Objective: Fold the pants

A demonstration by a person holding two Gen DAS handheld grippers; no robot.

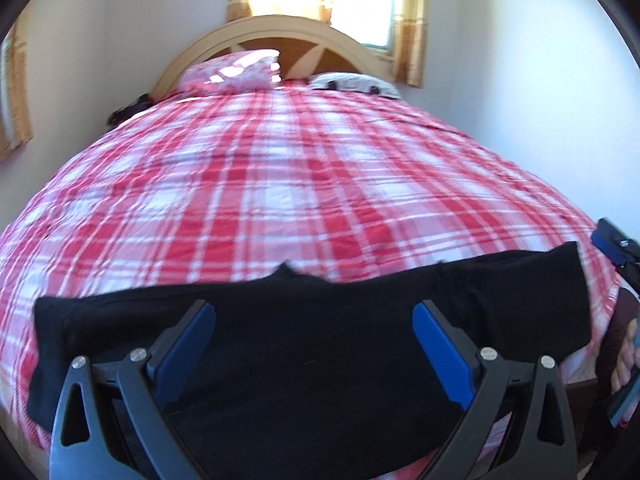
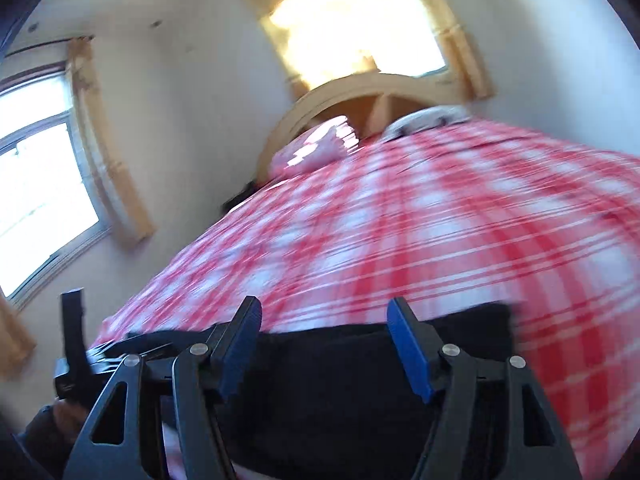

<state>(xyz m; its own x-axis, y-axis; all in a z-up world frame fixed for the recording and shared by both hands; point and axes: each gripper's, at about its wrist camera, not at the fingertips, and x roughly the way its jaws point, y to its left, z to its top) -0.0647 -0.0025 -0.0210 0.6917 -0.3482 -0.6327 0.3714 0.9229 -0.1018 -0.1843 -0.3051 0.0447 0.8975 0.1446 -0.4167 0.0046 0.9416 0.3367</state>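
pants (image 1: 304, 368) lay as a flat strip across the bed (image 1: 280, 184) | further folds seemingly left | my left gripper (image 1: 314, 324) and right gripper (image 2: 324, 320) both stood spread, empty

the pants (image 1: 304, 360) are black. the bed cover (image 1: 280, 184) has red, pink and white checks. one pillow (image 1: 236, 70) is pink. the gripper pads (image 1: 440, 344) are blue. the headboard (image 1: 260, 28) is tan.

pants (image 1: 304, 380) near edge cut off by frame bottom, right-wrist view motion-blurred, dark item (image 1: 128, 110) beside headboard (image 1: 276, 28) unidentifiable
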